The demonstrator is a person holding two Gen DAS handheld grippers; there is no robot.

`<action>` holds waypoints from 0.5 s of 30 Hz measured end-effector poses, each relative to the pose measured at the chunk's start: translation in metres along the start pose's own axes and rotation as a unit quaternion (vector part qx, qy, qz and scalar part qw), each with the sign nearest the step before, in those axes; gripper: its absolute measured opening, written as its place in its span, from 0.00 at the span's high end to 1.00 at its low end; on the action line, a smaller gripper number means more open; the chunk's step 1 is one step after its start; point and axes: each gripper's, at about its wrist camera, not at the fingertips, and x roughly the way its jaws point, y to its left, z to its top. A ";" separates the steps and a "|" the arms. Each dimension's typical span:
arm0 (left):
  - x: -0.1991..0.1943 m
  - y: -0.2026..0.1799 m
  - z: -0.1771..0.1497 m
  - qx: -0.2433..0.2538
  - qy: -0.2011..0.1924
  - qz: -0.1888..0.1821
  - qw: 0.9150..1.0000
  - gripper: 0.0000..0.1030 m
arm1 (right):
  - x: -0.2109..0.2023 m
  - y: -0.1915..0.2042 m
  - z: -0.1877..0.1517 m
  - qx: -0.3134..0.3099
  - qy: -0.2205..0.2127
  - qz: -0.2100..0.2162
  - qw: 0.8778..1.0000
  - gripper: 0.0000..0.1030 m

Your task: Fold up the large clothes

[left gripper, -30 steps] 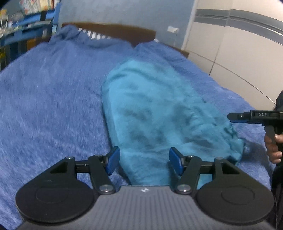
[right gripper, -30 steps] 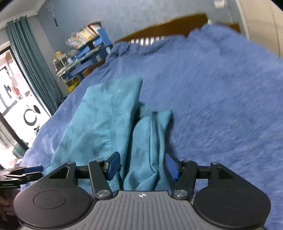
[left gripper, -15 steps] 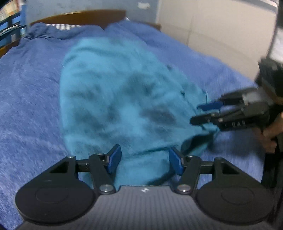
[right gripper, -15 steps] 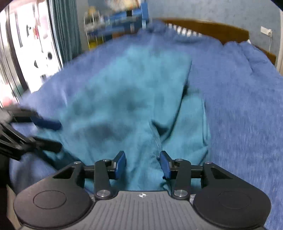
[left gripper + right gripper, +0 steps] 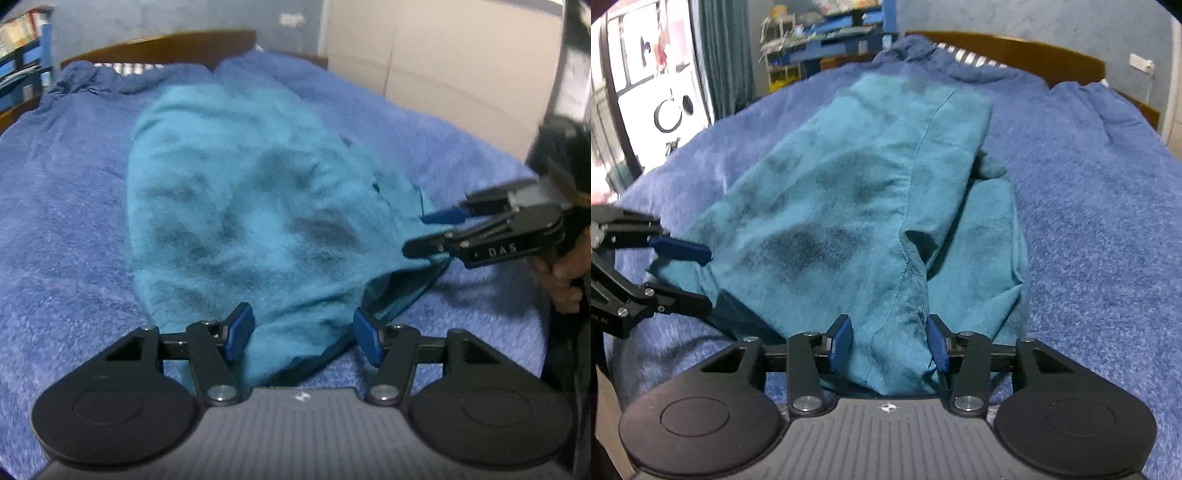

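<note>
A large teal garment (image 5: 251, 206) lies lengthwise on the blue bed cover (image 5: 62, 206); it also shows in the right wrist view (image 5: 849, 229). My left gripper (image 5: 301, 338) is open, its jaws around the garment's near left edge, cloth between them. My right gripper (image 5: 889, 345) is open a little narrower, its jaws around the near right hem by a seam. Each gripper shows in the other's view: the right gripper (image 5: 430, 234) at the garment's right corner, the left gripper (image 5: 698, 275) at its left corner.
A brown headboard (image 5: 166, 46) stands at the far end of the bed. A cream wardrobe (image 5: 443, 66) stands to the right. Blue shelves (image 5: 831, 33) and a curtained window (image 5: 646, 81) are on the left. My hand (image 5: 565, 280) holds the right gripper's handle.
Both grippers have moved in to the garment's near corners and now straddle the cloth. The right gripper's jaws have narrowed. The near hem looks slightly lifted.
</note>
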 end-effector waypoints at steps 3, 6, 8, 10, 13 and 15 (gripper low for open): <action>-0.015 0.006 -0.003 -0.026 -0.023 0.015 0.999 0.33 | -0.014 -0.003 -0.003 0.022 -0.026 0.001 0.999 0.29; -0.025 0.013 -0.007 -0.052 -0.038 0.047 0.997 0.19 | -0.025 -0.003 -0.007 0.034 -0.040 -0.011 0.999 0.15; -0.024 0.019 -0.010 -0.070 -0.029 0.060 0.995 0.13 | -0.029 -0.001 -0.010 0.039 -0.039 -0.027 0.998 0.11; -0.019 0.022 -0.012 -0.088 -0.010 0.077 0.993 0.13 | -0.026 -0.002 -0.014 0.044 -0.027 -0.042 0.998 0.09; -0.011 0.027 -0.016 -0.106 0.013 0.078 0.991 0.13 | -0.019 -0.002 -0.019 0.049 0.004 -0.066 0.997 0.07; -0.006 0.028 -0.019 -0.109 0.021 0.075 0.991 0.12 | -0.013 -0.003 -0.021 0.048 0.026 -0.072 0.996 0.07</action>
